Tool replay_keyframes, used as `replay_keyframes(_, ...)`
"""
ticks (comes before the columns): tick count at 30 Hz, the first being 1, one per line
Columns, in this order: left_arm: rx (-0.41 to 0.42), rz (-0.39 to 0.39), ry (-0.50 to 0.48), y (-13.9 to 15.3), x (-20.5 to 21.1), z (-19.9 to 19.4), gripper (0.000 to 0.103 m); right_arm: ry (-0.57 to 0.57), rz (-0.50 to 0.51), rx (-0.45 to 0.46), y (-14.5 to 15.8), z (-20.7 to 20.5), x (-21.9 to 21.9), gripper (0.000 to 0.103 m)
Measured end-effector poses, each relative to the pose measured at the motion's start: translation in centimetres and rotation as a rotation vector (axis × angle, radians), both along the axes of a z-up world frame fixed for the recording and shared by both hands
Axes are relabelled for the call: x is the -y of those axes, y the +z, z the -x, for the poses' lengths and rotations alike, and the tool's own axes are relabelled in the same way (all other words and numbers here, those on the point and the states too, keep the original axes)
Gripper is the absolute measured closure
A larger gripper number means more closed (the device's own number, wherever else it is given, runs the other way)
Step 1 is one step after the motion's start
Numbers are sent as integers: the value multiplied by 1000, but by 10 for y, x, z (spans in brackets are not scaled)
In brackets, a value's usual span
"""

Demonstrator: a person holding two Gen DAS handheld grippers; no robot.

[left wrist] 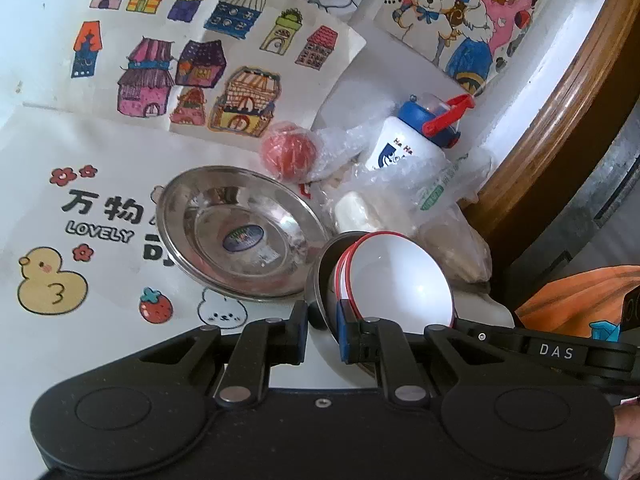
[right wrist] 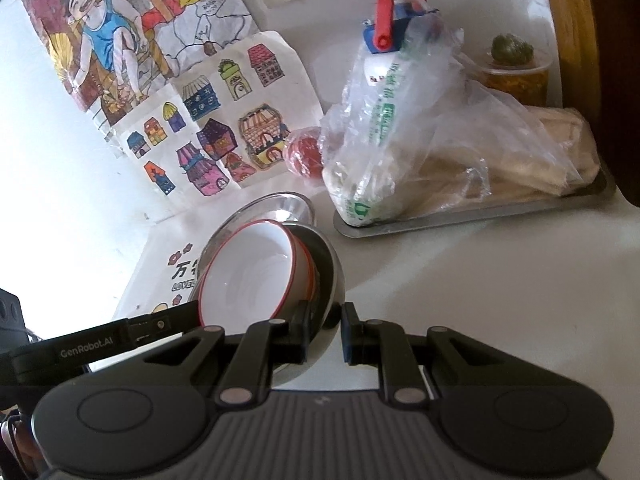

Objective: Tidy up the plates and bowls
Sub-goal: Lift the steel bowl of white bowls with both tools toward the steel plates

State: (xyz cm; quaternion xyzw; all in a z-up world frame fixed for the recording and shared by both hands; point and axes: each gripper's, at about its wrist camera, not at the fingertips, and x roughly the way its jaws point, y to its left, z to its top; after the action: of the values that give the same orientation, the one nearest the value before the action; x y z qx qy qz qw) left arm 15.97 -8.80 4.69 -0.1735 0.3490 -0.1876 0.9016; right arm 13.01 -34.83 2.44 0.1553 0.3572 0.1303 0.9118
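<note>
I am looking down along both handheld grippers at a white tabletop (left wrist: 36, 128) covered with coloured children's drawings. Both tools point forward and downward at a moderate slant.

My left gripper (left wrist: 323, 330) is clenched on the near-left rim of a nested stack of bowls (left wrist: 384, 276): white bowls with thin red rims sitting inside a shiny steel bowl. One finger lies outside the steel wall, the blue-padded finger (left wrist: 343, 334) inside the white bowl. The stack is tilted, its opening turned toward the right gripper's side.

My right gripper (right wrist: 323, 334) is clamped on the opposite rim of the same stack, which in its view (right wrist: 264, 276) leans to the left; one finger is inside the rim, the other outside against the steel wall. So the stack hangs between the two tools, just in front of both.

Just beyond the stack, a wide shallow stainless-steel plate (left wrist: 240, 232) with a blue oval sticker in its centre lies flat on the table.

Further back stand a white bottle with a blue cap and red handle (left wrist: 412, 140), a small red ball wrapped in clear plastic (left wrist: 286, 152), and clear plastic bags of pale food on a grey metal tray (right wrist: 460, 216).
</note>
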Motion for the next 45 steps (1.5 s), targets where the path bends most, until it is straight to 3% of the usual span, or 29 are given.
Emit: replay_keyframes(45,13,-39,139,8,-61,-62,88,124,19,-12,4,-96,-67,86)
